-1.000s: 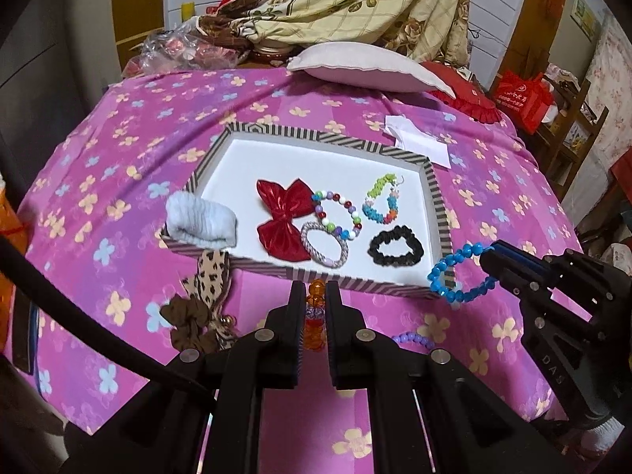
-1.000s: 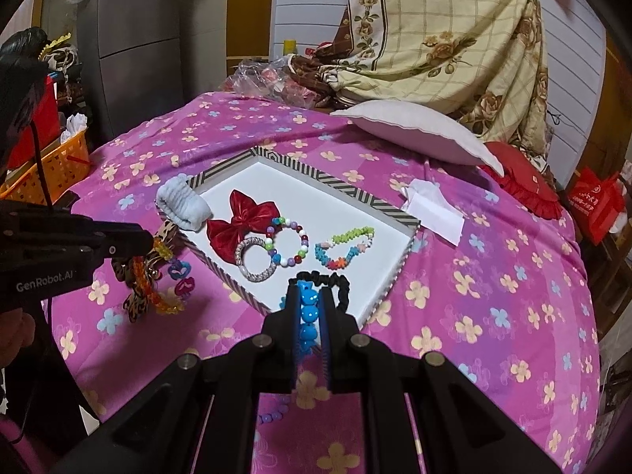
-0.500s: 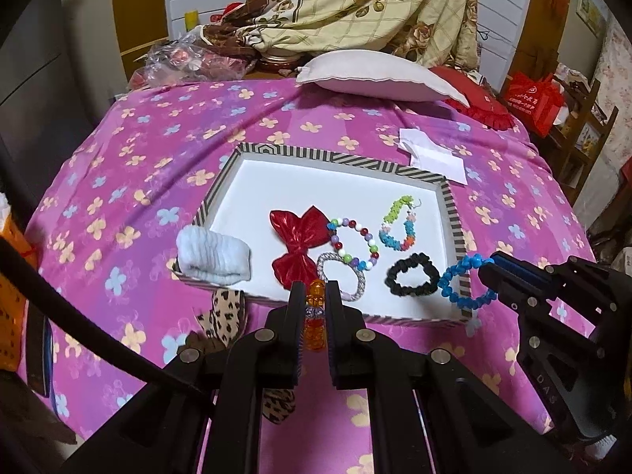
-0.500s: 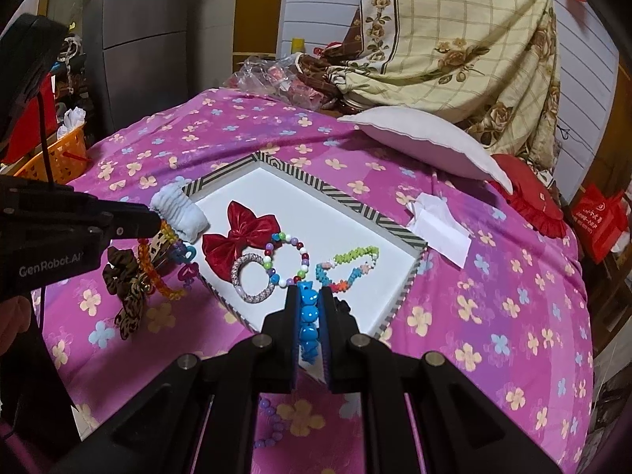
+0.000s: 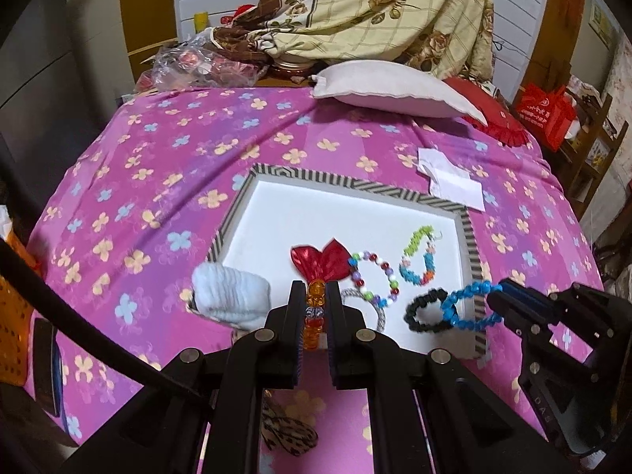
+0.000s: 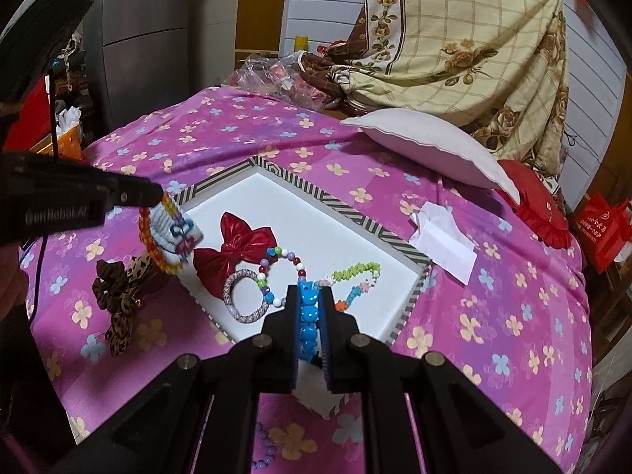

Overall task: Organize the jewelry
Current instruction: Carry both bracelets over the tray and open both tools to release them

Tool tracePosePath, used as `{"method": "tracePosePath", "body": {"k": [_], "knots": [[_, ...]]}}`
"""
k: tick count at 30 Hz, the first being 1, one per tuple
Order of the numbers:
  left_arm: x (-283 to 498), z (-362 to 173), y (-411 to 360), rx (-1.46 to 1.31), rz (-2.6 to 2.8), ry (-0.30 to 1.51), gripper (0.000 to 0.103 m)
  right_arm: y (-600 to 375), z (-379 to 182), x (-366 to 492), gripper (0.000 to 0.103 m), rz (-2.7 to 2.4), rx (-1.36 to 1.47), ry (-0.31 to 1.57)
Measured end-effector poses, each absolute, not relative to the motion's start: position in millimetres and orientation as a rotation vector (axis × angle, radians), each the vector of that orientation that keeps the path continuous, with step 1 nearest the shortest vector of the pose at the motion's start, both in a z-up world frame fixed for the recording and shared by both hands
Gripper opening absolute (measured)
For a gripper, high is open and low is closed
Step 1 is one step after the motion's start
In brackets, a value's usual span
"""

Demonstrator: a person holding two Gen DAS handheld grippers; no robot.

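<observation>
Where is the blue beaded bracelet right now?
The blue beaded bracelet hangs pinched in the right gripper, at the striped tray's near-right corner in the left wrist view, right beside the black scrunchie.

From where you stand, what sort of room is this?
Probably a lived-in bedroom: a bed under a pink floral sheet, a pale pillow and a piled floral quilt behind the striped jewelry tray.

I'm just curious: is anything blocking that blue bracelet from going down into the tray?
Partly. The blue bracelet hangs over the tray's near corner, right above a black scrunchie. The white floor farther back is free.
</observation>
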State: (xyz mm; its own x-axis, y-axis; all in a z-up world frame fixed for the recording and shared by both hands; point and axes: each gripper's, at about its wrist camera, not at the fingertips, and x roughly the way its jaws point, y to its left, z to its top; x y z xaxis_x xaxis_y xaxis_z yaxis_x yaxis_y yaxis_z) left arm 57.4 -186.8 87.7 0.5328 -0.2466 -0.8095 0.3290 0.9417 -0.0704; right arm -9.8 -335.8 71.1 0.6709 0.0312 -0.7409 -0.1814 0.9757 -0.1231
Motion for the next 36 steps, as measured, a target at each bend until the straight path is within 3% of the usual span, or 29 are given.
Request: {"method": "tracePosePath", "body": {"k": [18, 36], "knots": [[125.7, 86.1, -171.0, 0.082, -0.27, 0.956, 0.015, -341.0, 55.5, 43.7, 0.009, 0.13, -0.178, 0.869], [178.4, 45.1, -189.8, 0.094, -0.216, 1.018, 0.015, -325.8, 27.0, 116.4, 0.009, 0.187, -0.169, 0.925]]}}
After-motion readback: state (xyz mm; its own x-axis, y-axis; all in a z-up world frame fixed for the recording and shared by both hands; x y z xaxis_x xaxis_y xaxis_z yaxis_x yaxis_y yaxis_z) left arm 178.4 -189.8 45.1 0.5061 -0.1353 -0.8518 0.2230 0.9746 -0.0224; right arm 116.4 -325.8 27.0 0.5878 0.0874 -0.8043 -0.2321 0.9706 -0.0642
